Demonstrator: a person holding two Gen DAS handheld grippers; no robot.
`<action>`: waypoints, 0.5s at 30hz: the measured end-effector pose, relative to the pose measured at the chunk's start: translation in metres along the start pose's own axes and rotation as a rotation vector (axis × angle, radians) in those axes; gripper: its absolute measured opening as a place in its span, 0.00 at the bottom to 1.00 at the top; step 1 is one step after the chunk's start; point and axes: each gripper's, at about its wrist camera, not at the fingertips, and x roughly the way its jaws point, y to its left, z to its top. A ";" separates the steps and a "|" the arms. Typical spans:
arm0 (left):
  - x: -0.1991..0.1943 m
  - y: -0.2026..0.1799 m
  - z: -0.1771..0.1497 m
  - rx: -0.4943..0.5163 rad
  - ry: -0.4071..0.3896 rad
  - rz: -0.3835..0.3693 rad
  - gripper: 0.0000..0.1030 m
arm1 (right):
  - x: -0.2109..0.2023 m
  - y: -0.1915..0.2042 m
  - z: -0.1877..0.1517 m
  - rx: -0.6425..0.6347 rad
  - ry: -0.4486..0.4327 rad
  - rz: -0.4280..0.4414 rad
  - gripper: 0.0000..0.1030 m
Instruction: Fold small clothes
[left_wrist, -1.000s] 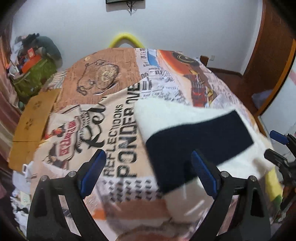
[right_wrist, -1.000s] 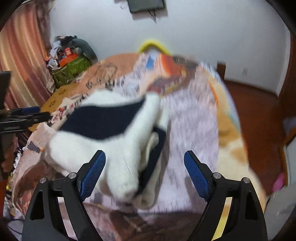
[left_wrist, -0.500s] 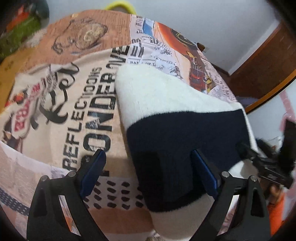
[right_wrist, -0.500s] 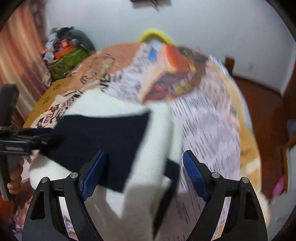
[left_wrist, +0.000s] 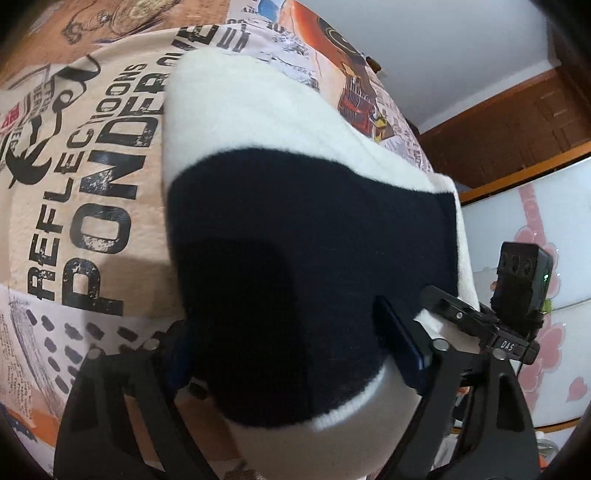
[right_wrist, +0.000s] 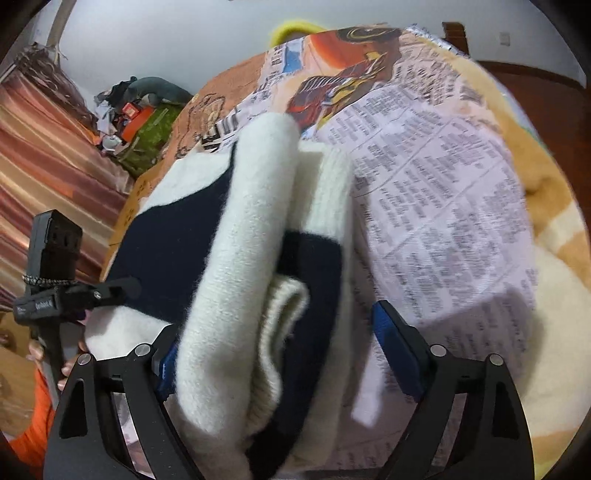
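Sweater (left_wrist: 295, 229), cream with a navy band, lies folded on the printed blanket (left_wrist: 92, 184): soft, bulky, prone to slumping. Your left gripper (left_wrist: 291, 350) has been closing; the right gripper (right_wrist: 288, 350) stands wide. Neither grips yet. Pinch all layers at the near edge.

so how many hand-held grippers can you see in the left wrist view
2: the left hand-held gripper at the bottom, straddling the white and navy sweater; the right hand-held gripper at the right edge beside the sweater.
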 end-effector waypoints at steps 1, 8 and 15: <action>0.000 -0.002 0.000 0.007 -0.005 0.009 0.79 | 0.003 0.002 0.000 0.007 0.011 0.017 0.73; -0.025 -0.011 -0.006 0.055 -0.063 0.018 0.59 | -0.006 0.019 0.005 -0.015 0.007 0.012 0.45; -0.093 0.001 -0.015 0.097 -0.190 0.073 0.57 | -0.004 0.077 0.017 -0.121 -0.023 0.026 0.42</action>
